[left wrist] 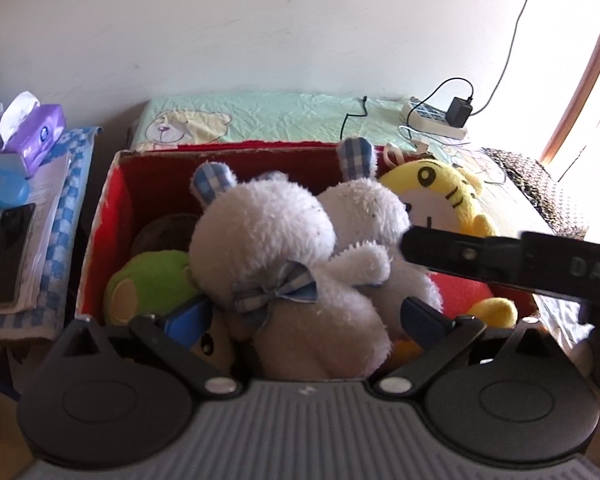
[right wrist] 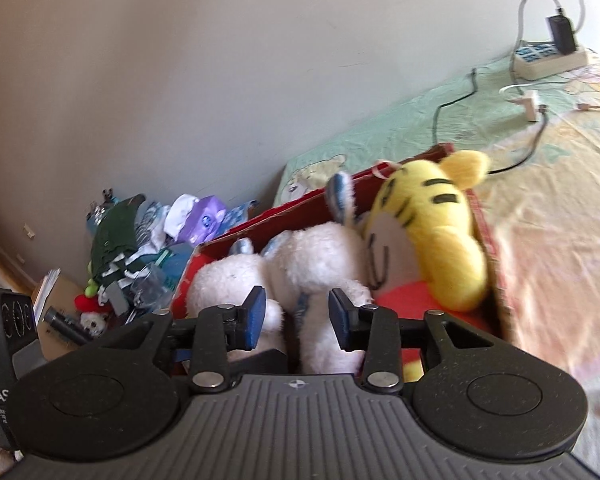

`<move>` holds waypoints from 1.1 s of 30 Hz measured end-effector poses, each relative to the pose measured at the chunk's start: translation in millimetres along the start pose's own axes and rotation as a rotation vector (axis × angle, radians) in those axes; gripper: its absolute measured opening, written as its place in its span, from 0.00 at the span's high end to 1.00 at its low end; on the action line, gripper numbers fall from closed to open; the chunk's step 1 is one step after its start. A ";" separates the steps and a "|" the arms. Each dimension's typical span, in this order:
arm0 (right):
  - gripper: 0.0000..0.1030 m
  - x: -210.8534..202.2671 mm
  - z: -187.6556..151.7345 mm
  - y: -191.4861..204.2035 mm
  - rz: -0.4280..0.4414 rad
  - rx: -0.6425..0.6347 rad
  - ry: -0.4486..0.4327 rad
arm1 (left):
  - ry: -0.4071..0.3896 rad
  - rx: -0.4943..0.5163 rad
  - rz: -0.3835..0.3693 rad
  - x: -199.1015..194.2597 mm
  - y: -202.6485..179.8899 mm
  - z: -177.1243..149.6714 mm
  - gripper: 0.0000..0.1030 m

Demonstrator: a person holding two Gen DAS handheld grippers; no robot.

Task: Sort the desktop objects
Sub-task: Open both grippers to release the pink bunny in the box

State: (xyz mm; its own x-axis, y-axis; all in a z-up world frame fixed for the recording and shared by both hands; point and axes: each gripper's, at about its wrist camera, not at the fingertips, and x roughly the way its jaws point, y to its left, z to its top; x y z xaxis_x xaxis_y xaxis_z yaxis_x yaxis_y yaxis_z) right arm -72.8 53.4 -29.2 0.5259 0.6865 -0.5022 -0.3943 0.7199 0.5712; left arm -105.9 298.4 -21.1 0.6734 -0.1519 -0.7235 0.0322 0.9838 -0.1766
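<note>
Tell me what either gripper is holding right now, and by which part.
Nothing is held. The left gripper is open around the white plush rabbit in the red box; the right gripper is open over it.

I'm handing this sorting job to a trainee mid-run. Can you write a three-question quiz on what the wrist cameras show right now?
1. True or false: the red cardboard box holds only one soft toy.
2. Which toy sits against the box's right wall? A. green plush toy B. yellow striped tiger plush C. white fluffy rabbit plush with blue checked ears
3. Fill in: the left gripper is open around the white rabbit's ____.

Key
1. False: several toys fill it.
2. B.
3. Body, just below its blue checked bow. The right gripper is open too, fingers straddling white plush.
</note>
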 end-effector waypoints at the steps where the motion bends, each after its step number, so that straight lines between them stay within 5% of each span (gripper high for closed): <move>1: 0.58 -2.3 -0.1 -1.0 -0.010 0.002 -0.005 | 0.003 -0.004 0.007 0.5 -0.8 0.5 0.01; 8: 0.56 -12.1 1.8 -4.1 -0.079 -0.022 -0.020 | 0.060 -0.020 0.102 4.8 -13.8 2.9 0.01; 20: 0.56 -34.5 13.8 -22.5 -0.016 -0.068 0.019 | 0.033 -0.043 0.294 -6.8 -50.9 0.5 0.01; 33: 0.55 -80.6 20.7 -64.7 -0.053 -0.107 0.006 | 0.065 -0.049 0.379 -1.3 -124.0 -9.8 0.01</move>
State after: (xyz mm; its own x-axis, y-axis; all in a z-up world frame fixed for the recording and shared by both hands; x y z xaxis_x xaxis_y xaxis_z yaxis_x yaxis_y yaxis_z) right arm -74.1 -50.6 -12.2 0.5435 0.6477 -0.5339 -0.4444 0.7617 0.4716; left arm -118.0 175.6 -4.8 0.5827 0.2146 -0.7838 -0.2467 0.9657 0.0810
